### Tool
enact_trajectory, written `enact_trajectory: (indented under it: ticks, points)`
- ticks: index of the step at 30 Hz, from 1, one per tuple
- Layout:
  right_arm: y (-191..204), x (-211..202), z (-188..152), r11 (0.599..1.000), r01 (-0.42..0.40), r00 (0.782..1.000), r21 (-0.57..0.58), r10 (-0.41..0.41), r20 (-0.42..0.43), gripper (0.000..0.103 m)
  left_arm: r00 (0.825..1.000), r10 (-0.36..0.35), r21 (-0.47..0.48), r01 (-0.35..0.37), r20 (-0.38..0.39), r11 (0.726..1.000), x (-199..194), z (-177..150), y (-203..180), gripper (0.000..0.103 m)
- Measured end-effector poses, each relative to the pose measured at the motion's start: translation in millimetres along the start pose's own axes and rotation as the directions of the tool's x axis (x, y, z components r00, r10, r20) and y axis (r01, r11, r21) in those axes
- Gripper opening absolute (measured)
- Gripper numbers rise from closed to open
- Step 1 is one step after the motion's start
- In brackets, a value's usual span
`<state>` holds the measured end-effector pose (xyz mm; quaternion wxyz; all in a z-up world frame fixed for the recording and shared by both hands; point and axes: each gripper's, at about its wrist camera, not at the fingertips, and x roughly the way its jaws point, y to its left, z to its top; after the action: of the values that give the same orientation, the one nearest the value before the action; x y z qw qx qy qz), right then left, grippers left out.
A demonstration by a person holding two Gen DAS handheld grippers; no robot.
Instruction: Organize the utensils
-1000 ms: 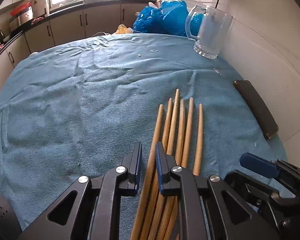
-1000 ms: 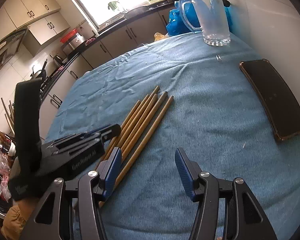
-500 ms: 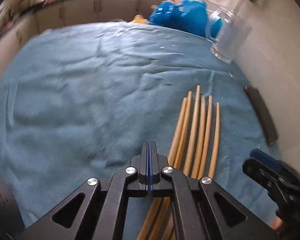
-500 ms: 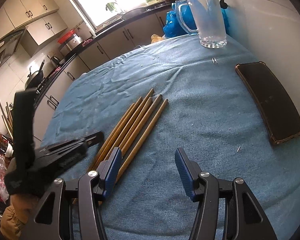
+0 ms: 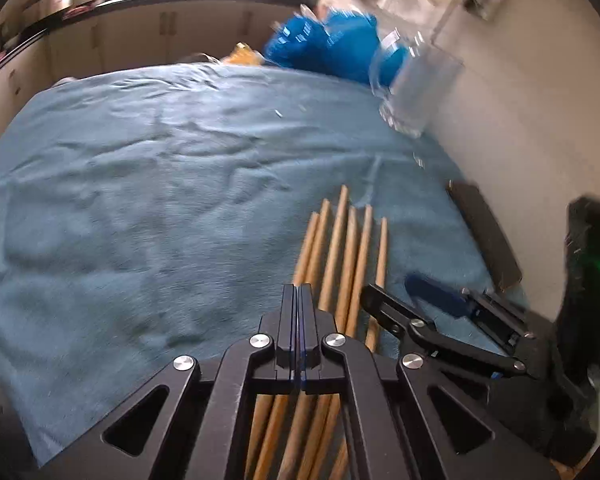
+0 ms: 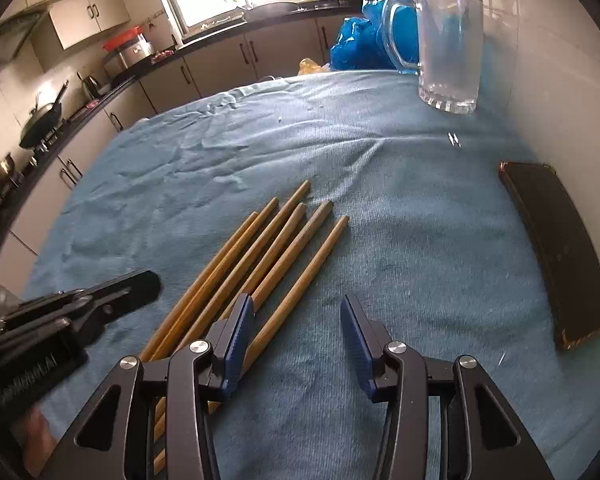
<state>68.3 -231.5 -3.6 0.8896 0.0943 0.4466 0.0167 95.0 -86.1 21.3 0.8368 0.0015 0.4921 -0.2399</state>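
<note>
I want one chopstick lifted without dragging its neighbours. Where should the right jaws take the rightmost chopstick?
Probably the rightmost chopstick at mid-shaft, from above. It lies flat on the blue cloth, fanned slightly apart from the other chopsticks toward its far tip. The right gripper is open just above its near end, so set one jaw each side.

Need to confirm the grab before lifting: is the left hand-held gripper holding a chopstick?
No, the left hand-held gripper is shut pad to pad on nothing, with the chopsticks lying on the cloth beneath it.
</note>
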Motion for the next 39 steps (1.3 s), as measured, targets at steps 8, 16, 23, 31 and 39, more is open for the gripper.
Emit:
enact_trajectory:
  ticks: [8, 16, 23, 31, 39]
  points:
    - [-11.2, -2.5, -2.3, 0.986, 0.130, 0.991, -0.102, -0.133, -0.019, 0.030, 0.997, 0.069, -0.092, -0.071, -0.015, 0.993, 1.6, -4.4, 32.0, 0.001]
    - [-61.6, -27.8, -15.7, 0.986, 0.160, 0.983, -0.040, -0.163, -0.082, 0.034, 0.999, -0.018, -0.051, 0.020, 0.043, 0.998, -26.1, -16.5, 21.8, 0.000]
    - [-68.2, -44.4, -36.5, 0.992, 0.119, 0.992, -0.035, -0.121, -0.047, 0.043, 1.000, -0.002, 0.027, 0.002, 0.003, 1.000, 0.0, -12.2, 6.8, 0.002]
    - [-60.7, -41.4, -37.1, 0.993, 0.111, 0.993, -0.040, -0.113, -0.028, 0.056, 1.000, -0.001, 0.076, 0.002, -0.005, 0.997, -5.1, -16.1, 3.4, 0.001]
    - [-61.6, -41.1, -38.0, 0.995, 0.103, 0.995, -0.018, -0.103, -0.013, 0.059, 0.998, 0.057, 0.128, -0.055, -0.005, 0.990, 3.6, -8.7, -11.9, 0.004]
